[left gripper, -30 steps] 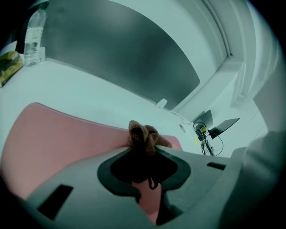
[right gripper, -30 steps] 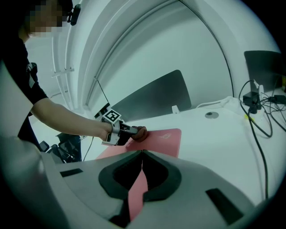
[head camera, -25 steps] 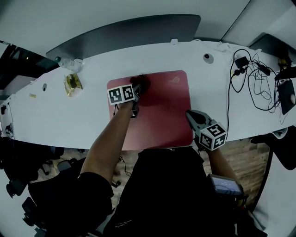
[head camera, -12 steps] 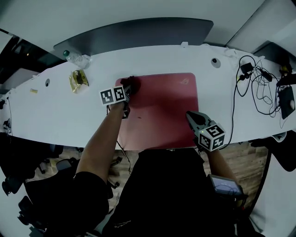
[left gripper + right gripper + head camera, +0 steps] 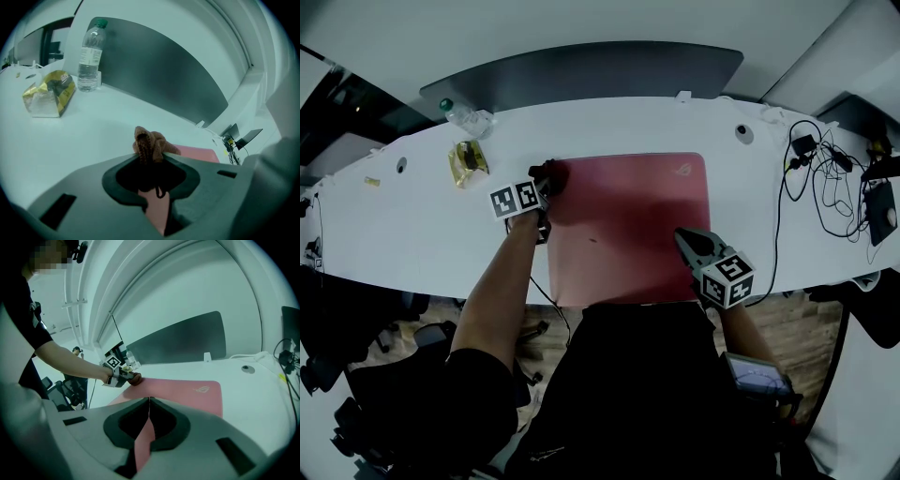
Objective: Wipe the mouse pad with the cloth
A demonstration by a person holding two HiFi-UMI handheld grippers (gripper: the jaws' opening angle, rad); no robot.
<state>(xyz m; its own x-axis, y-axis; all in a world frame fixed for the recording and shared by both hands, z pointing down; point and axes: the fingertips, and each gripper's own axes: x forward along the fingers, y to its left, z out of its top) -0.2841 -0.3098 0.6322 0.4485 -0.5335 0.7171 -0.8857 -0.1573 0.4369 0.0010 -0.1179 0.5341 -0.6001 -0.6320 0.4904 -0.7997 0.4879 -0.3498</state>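
Note:
A pink-red mouse pad [image 5: 628, 225] [image 5: 187, 392] lies flat on the white desk [image 5: 412, 225]. My left gripper [image 5: 546, 184] [image 5: 149, 159] is shut on a bunched brown cloth [image 5: 151, 144] [image 5: 551, 176], which presses on the pad's far left corner. In the right gripper view the cloth [image 5: 134, 378] shows at that same corner under the left hand. My right gripper [image 5: 692, 246] [image 5: 149, 401] hovers over the pad's near right corner, jaws shut with nothing between them.
A water bottle [image 5: 90, 54] [image 5: 467, 118] and a yellow snack packet [image 5: 49, 93] [image 5: 469, 161] sit at the desk's far left. Tangled cables and chargers [image 5: 825, 173] lie at the right end. A dark divider panel [image 5: 591, 70] runs along the desk's far edge.
The left gripper has dragged the cloth leftward across the pad's far edge, from near the middle-left to the far left corner. The right gripper has stayed near the pad's near right corner.

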